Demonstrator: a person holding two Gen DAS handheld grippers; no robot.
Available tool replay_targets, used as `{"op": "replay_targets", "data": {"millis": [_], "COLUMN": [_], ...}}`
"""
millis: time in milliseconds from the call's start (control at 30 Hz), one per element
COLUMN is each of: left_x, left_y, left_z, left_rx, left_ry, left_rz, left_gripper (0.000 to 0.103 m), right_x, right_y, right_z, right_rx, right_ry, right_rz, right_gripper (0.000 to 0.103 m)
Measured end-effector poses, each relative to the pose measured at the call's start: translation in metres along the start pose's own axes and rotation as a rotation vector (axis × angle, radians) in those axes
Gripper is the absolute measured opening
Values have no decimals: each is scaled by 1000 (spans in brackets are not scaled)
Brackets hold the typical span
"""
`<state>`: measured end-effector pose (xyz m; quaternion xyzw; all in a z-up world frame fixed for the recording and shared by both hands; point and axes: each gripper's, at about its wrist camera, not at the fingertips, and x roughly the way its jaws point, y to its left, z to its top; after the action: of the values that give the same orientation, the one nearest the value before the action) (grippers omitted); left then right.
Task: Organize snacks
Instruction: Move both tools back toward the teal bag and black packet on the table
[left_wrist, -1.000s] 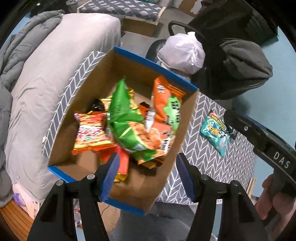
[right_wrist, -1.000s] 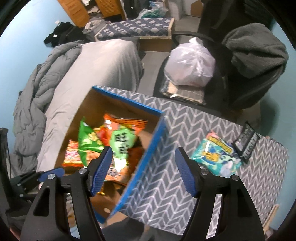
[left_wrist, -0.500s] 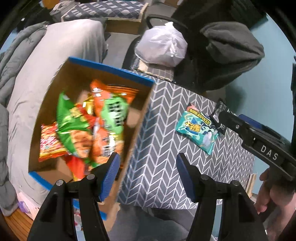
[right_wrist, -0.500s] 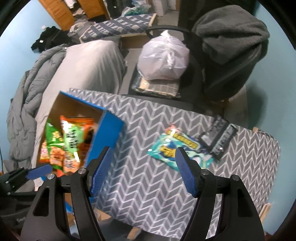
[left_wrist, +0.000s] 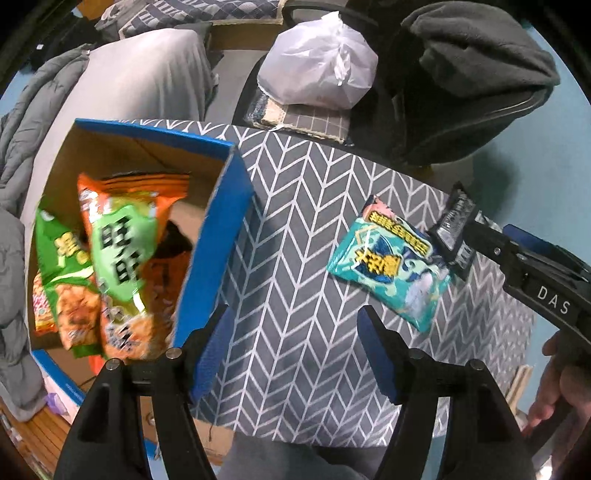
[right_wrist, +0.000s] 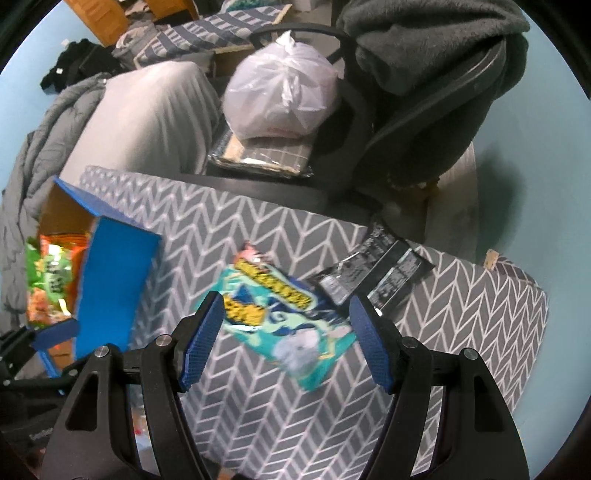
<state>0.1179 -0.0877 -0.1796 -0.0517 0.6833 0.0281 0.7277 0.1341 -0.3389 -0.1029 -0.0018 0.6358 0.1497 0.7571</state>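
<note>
While the right gripper (right_wrist: 286, 332) hung spread over the teal snack packet (right_wrist: 284, 319), a black wrapper (right_wrist: 375, 275) lay just beyond its right finger. The left gripper (left_wrist: 295, 350), also spread and empty, hovered over the chevron table (left_wrist: 295, 229), the blue snack box (left_wrist: 207, 258) at its left.

A grey counter (right_wrist: 258, 236) is showing white chevrons; a teal-and-yellow packet (right_wrist: 284, 321) is lying at a blue-walled box's (right_wrist: 114, 280) three o'clock, black wrapper (right_wrist: 376, 273) beyond.

Left claw (left_wrist: 295, 354) open above table (left_wrist: 295, 221), beside snack box (left_wrist: 207, 258)
</note>
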Motion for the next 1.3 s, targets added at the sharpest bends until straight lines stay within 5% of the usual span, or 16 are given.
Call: {"op": "replay_targets", "data": {"millis": [467,967,1300], "left_x": [54,74,71], "left_y": [-19,-24,-3], "left_z": [7,-12,-12], "left_rx": [0,57,19], "left_ry": [102,178,164], "left_rz": [82,101,83], "left_gripper": [70,71,71], "right_x": [82,100,69], "right_y": [-8,-5,-1], "right_z": [25,-20,-3], "right_rx": [-218,-301,-246], "right_ry": [66,184,49], "right_rz": [-128,-174,-189], "right_gripper": [71,71,71]}}
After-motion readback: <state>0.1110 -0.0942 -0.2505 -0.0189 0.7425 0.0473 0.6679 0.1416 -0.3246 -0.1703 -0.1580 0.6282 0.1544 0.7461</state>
